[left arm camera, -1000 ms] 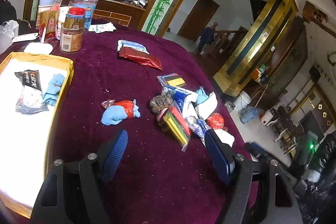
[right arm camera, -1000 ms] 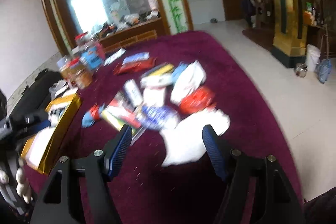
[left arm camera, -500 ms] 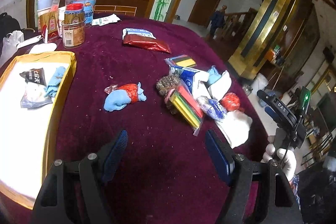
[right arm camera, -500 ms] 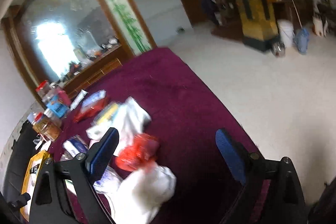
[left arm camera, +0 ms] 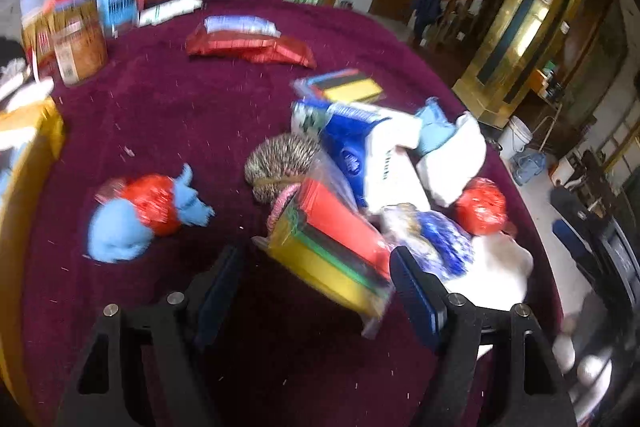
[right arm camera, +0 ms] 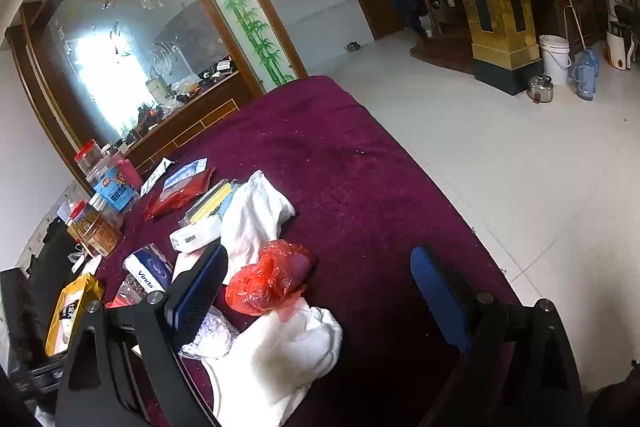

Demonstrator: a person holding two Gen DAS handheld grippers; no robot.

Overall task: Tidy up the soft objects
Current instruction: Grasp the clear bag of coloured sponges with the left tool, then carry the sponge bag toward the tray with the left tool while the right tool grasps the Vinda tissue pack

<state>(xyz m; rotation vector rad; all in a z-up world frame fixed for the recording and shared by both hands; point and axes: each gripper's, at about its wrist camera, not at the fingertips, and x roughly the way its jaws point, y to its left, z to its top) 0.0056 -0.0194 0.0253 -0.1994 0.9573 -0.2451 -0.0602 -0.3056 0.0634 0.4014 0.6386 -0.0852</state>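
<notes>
A pile of soft things lies on the maroon table (left arm camera: 168,115). In the left wrist view, my open, empty left gripper (left arm camera: 316,279) hangs just over a clear pack of coloured sponges (left arm camera: 332,243). Beside it lie a brown scrubber ball (left arm camera: 280,163), a blue tissue pack (left arm camera: 356,143), a red plastic bag (left arm camera: 480,205) and white cloths (left arm camera: 452,159). A blue cloth with a red bag (left arm camera: 140,215) lies to the left. My right gripper (right arm camera: 320,279) is open and empty over the red plastic bag (right arm camera: 272,279) and a white cloth (right arm camera: 280,351).
A yellow tray (right arm camera: 72,311) stands at the table's left edge (left arm camera: 36,131). Jars (left arm camera: 76,31) and a red packet (left arm camera: 248,47) stand at the back. The table's right edge drops to the tiled floor (right arm camera: 500,155).
My left gripper has moved forward and down toward the sponge pack. My right gripper has swung back over the red bag and white cloth.
</notes>
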